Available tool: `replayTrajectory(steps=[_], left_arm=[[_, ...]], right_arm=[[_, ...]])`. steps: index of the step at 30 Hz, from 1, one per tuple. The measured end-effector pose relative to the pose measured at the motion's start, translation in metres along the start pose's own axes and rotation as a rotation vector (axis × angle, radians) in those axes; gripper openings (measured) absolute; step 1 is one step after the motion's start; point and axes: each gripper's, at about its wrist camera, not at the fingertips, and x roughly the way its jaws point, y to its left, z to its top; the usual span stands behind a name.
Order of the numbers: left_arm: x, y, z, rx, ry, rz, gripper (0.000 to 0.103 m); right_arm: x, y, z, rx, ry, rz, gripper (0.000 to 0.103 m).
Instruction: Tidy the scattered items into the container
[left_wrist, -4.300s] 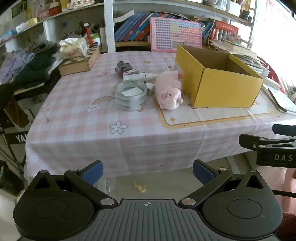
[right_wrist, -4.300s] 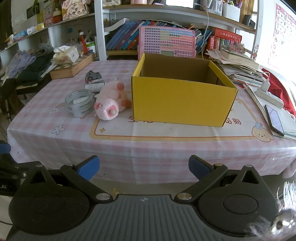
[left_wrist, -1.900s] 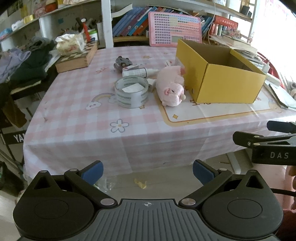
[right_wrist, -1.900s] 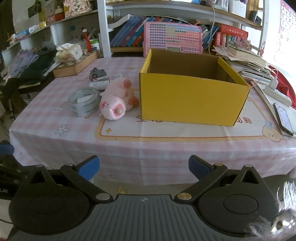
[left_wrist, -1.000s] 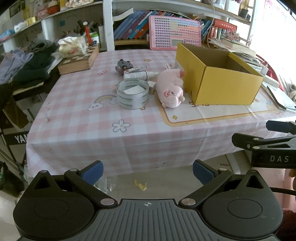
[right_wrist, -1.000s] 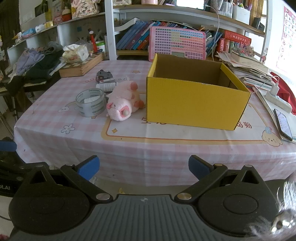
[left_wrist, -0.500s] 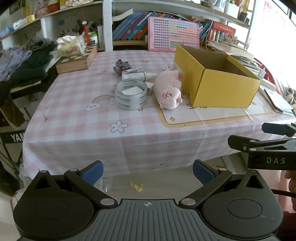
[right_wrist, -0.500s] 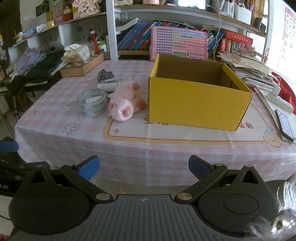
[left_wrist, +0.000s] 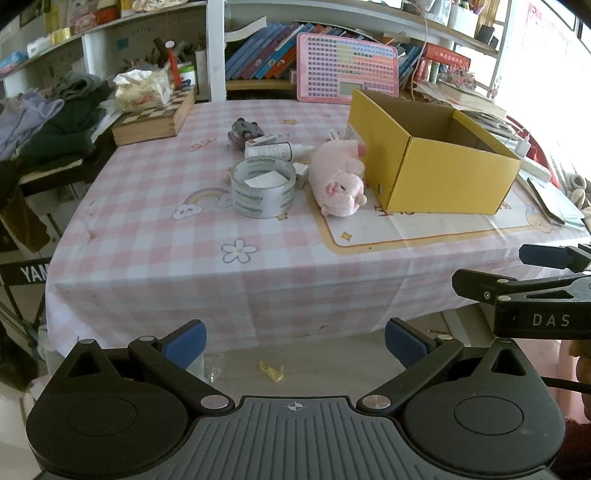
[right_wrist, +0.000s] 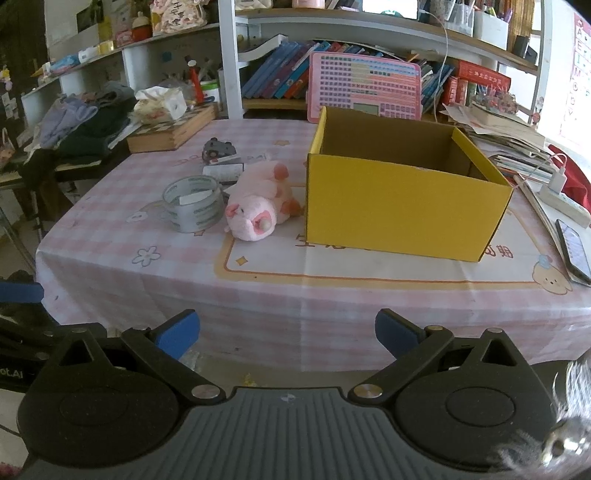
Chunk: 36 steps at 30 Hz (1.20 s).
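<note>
An open yellow cardboard box (left_wrist: 439, 173) (right_wrist: 399, 206) stands on the pink checked table. Left of it lie a pink plush pig (left_wrist: 338, 182) (right_wrist: 258, 206), a roll of clear tape (left_wrist: 263, 186) (right_wrist: 194, 203), a white tube (left_wrist: 271, 149) (right_wrist: 223, 170) and a small grey toy (left_wrist: 245, 130) (right_wrist: 218, 148). My left gripper (left_wrist: 295, 341) is open and empty, held in front of the table's near edge. My right gripper (right_wrist: 287, 332) is open and empty, also short of the near edge; it shows at the right of the left wrist view (left_wrist: 532, 280).
A wooden chessboard box (left_wrist: 155, 118) with a tissue pack sits at the table's far left. A pink keyboard toy (right_wrist: 364, 85) and books line the shelf behind. A phone (right_wrist: 572, 247) and power strip (right_wrist: 561, 199) lie at the right. Clothes (left_wrist: 48, 118) pile on a side bench.
Both grippers have drifted slightly closer to the table. Nothing on the table has moved, and both grippers stay open.
</note>
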Motion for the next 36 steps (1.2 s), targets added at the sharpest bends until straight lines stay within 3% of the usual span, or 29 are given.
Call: replayTrajectory(steps=[36], left_arm=[[-0.005,0.020,-0.001,-0.002,-0.022,0.012,0.103]], right_arm=[[0.015,0.031,0.010,-0.064,0.033,0.028,0.101]])
